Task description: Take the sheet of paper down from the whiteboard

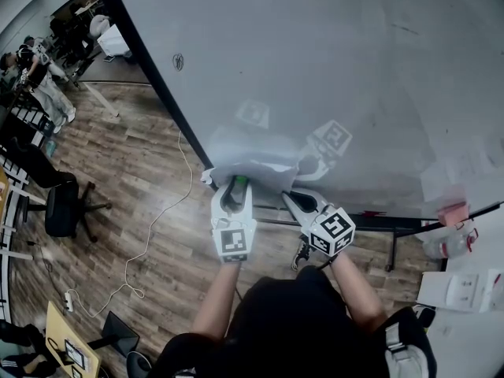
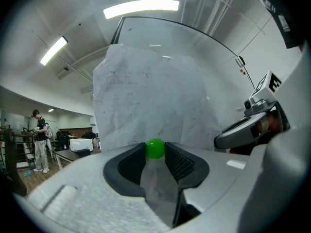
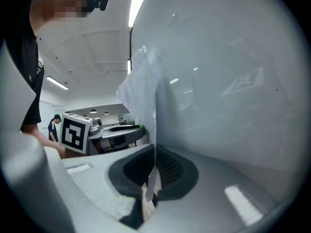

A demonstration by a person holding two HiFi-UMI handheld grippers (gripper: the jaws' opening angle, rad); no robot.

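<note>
one whiteboard (image 1: pixel 331 53) fills the far side. its black frame (image 1: pixel 150 77) runs down the left edge, with open wood floor (image 1: pixel 134 179) left of it. one sheet of paper (image 1: pixel 252 154), crumpled, stands upright against the board's lower part, its low edge nearest; i cannot tell its long axis. two grippers meet that edge. the right gripper (image 1: pixel 295 201) pinches the sheet's right side, close to the board face. the left gripper (image 1: pixel 235 189) clamps the one green magnet (image 2: pixel 155 148), with paper hanging between its jaws.
</note>
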